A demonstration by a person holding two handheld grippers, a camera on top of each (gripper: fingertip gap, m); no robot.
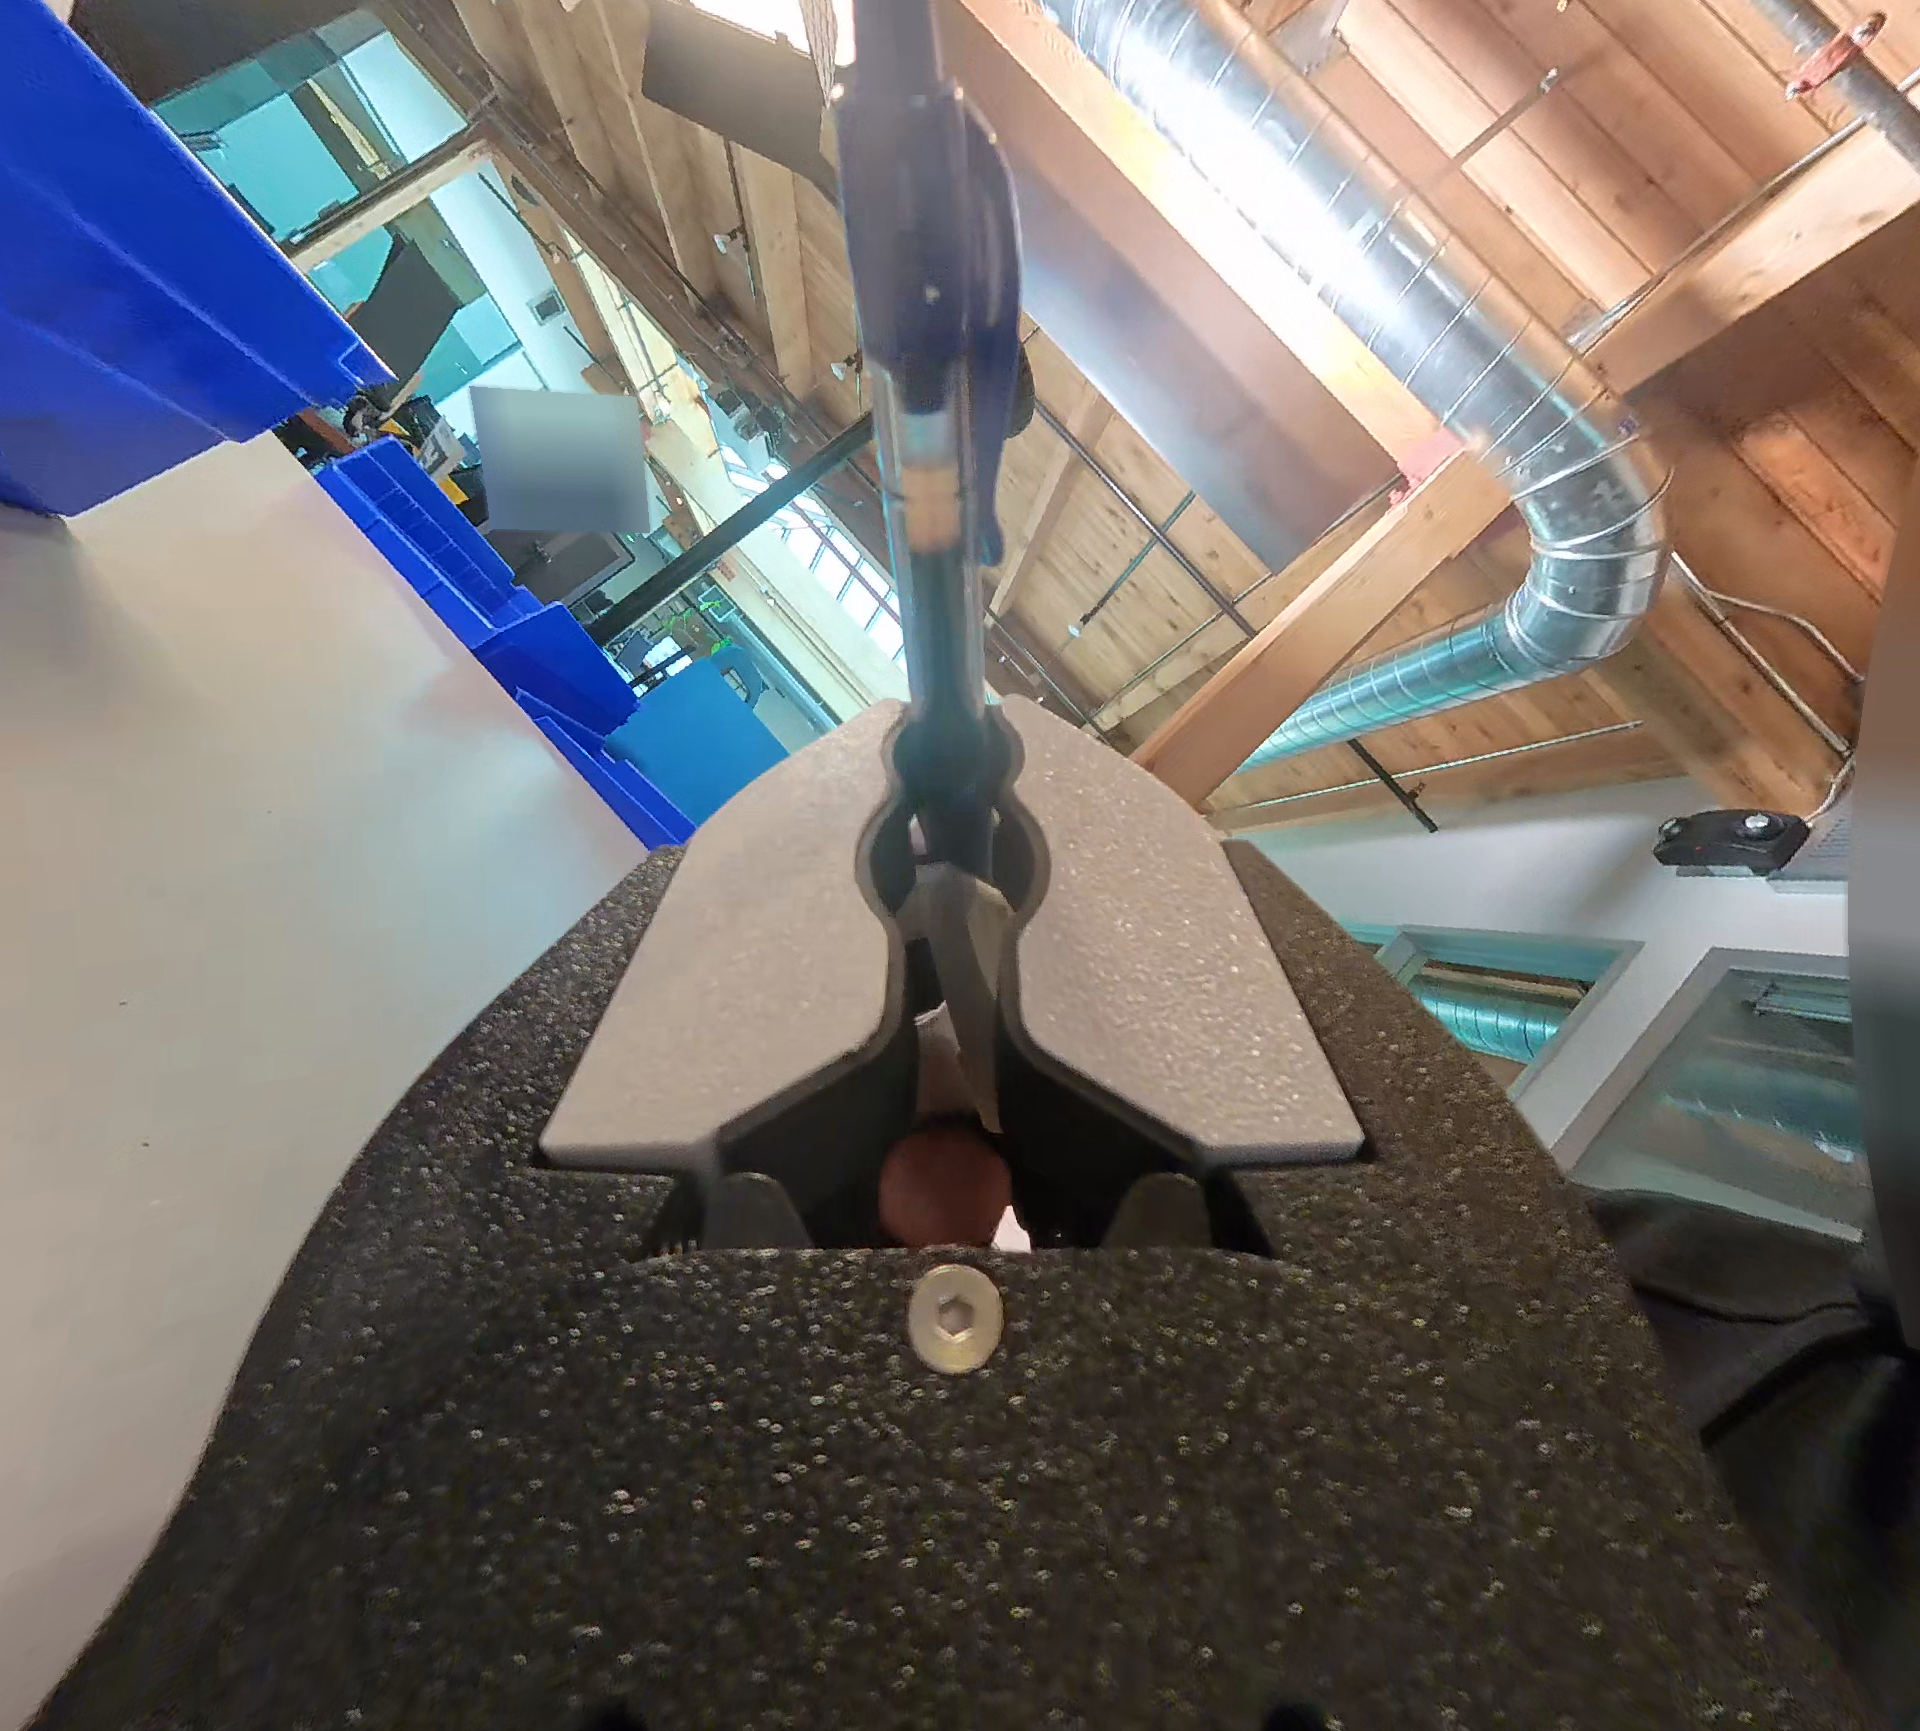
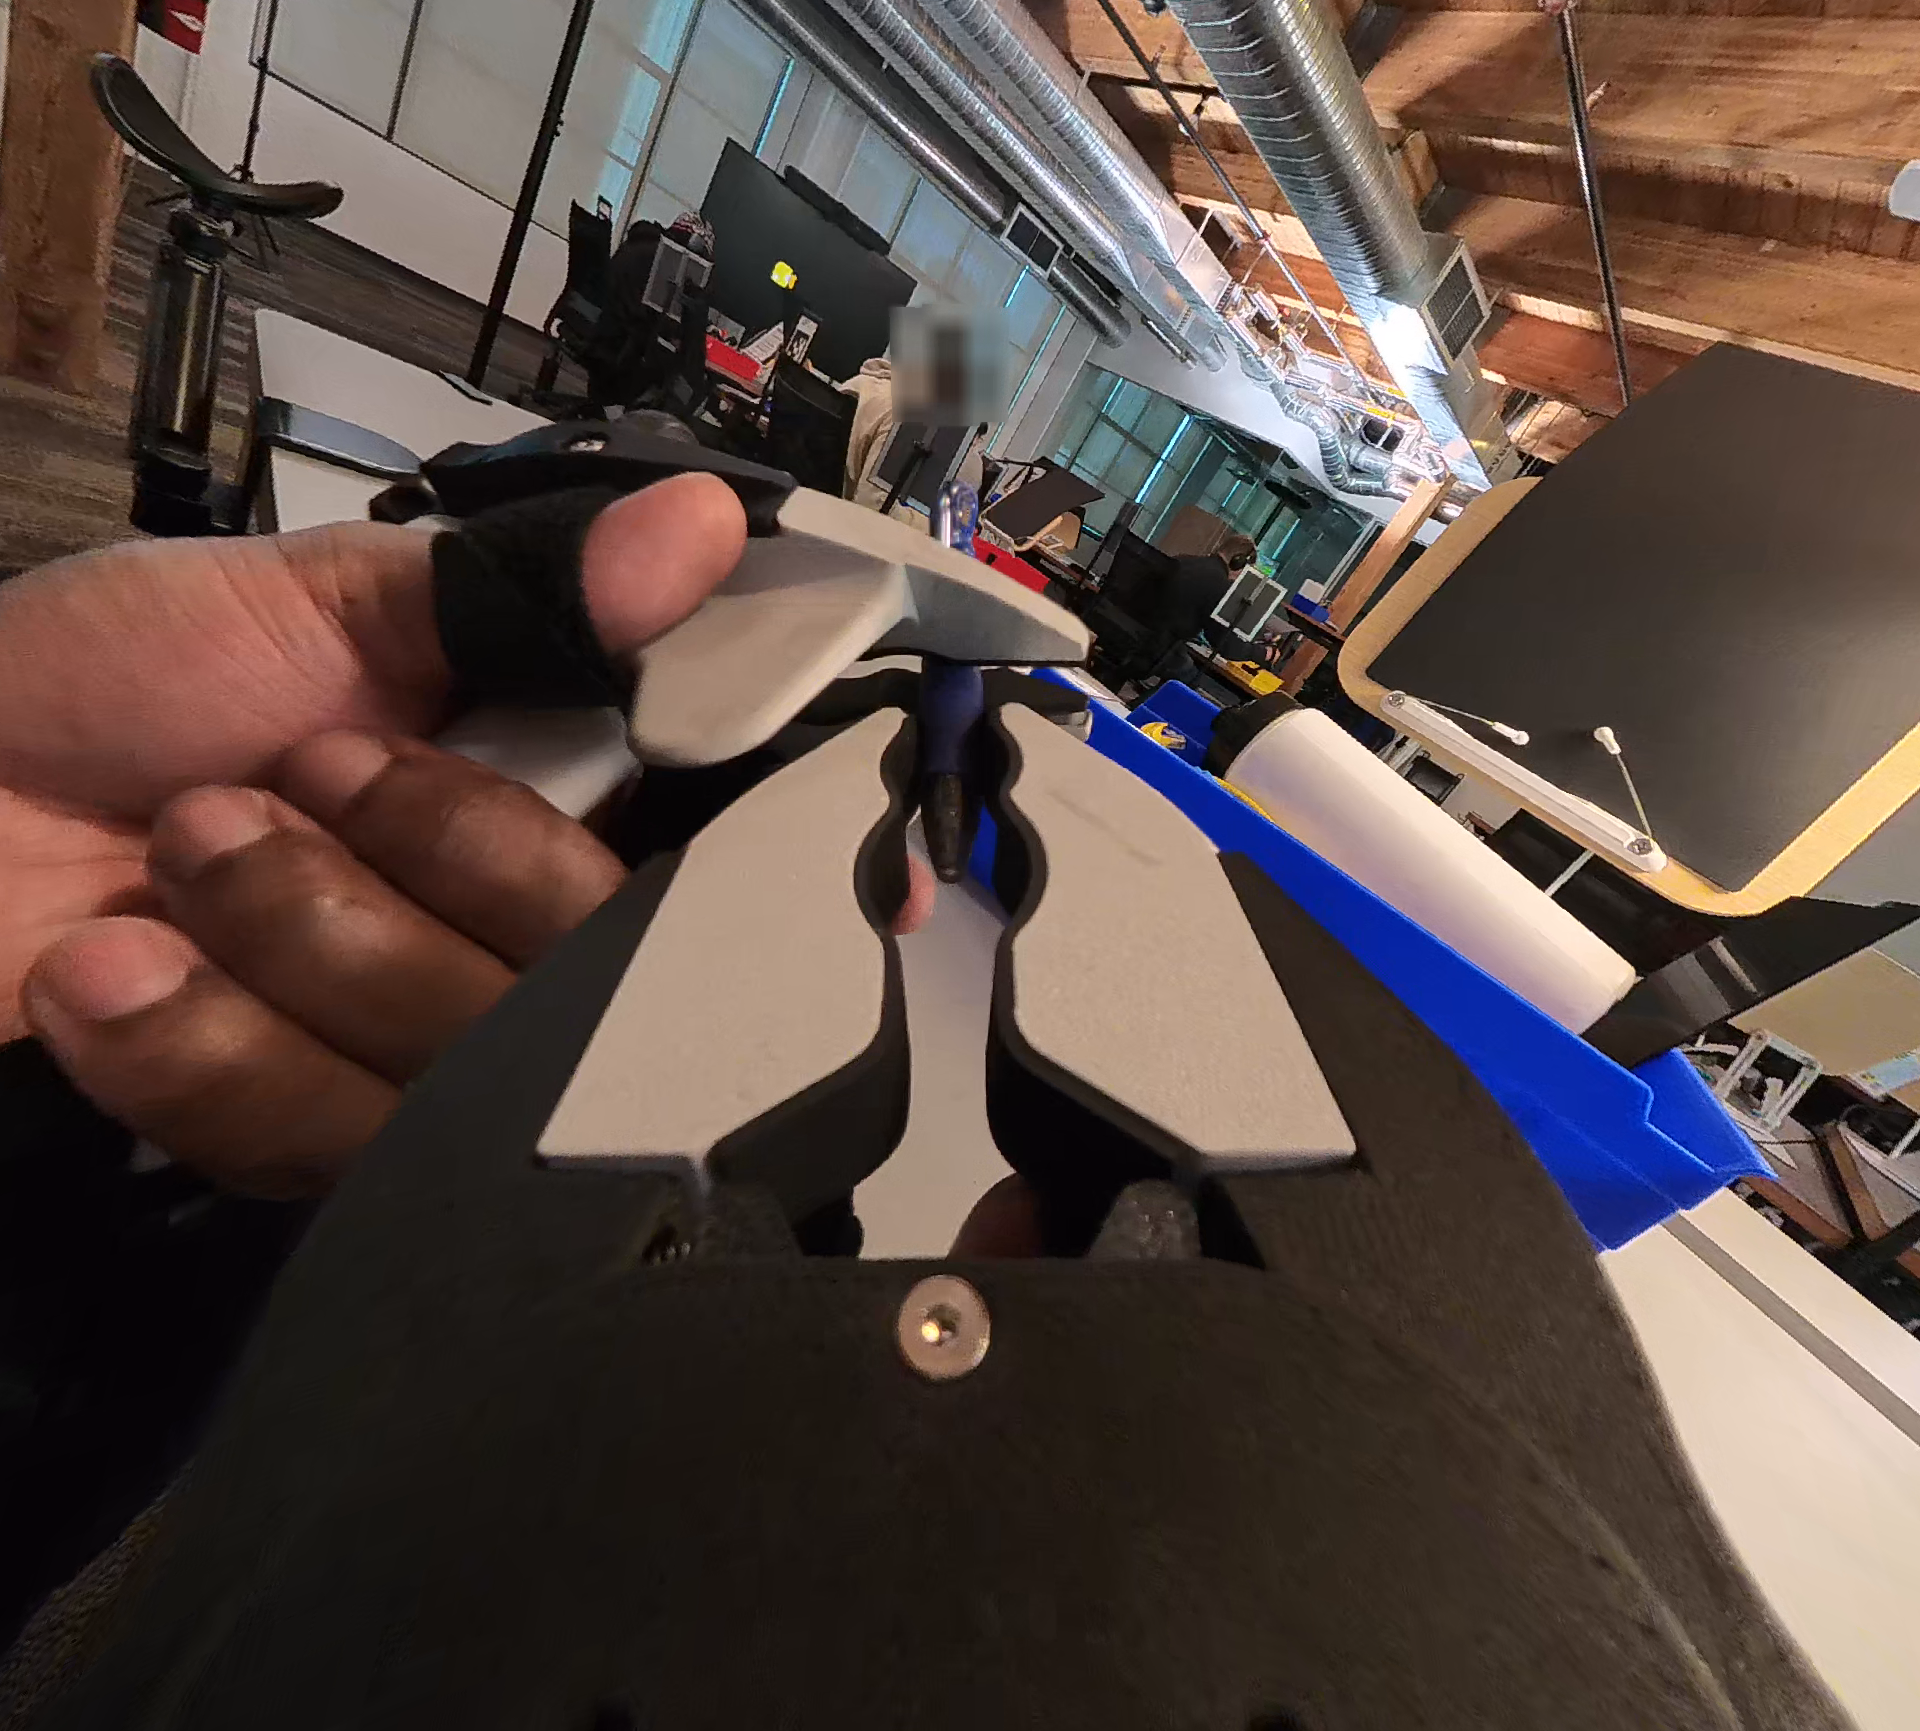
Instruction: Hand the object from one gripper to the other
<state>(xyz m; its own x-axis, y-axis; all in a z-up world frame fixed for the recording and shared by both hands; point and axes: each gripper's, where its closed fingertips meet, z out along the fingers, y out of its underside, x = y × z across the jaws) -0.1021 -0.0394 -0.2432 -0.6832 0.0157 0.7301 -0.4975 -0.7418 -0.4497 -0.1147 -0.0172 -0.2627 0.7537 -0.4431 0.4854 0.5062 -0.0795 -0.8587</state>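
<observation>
The left tool (image 1: 951,746) is clamped tight on a blue pen (image 1: 925,299), its two grey fingers (image 1: 769,933) pressed together around the lower barrel. From that grip the pen stands straight out toward twelve o'clock, its dark cap end pointing at the wooden ceiling and the silver duct (image 1: 1382,320) running off toward four o'clock. At nine o'clock in that view lies the pale desk (image 1: 208,850), with blue bins (image 1: 135,268) stacked along its far edge.

In the right wrist view, the right tool (image 2: 948,788) stands a little apart at the tips. The pen's dark tip (image 2: 948,814) hangs down into that gap from twelve o'clock, and I cannot tell whether the grey fingers (image 2: 1132,954) actually touch it. Directly above, the left tool (image 2: 883,611) crosses the view, held by a hand (image 2: 312,746) coming in from nine o'clock, with a black strap round one finger. Out at three o'clock, a white cylinder (image 2: 1413,860) lies in a blue bin (image 2: 1475,1037).
</observation>
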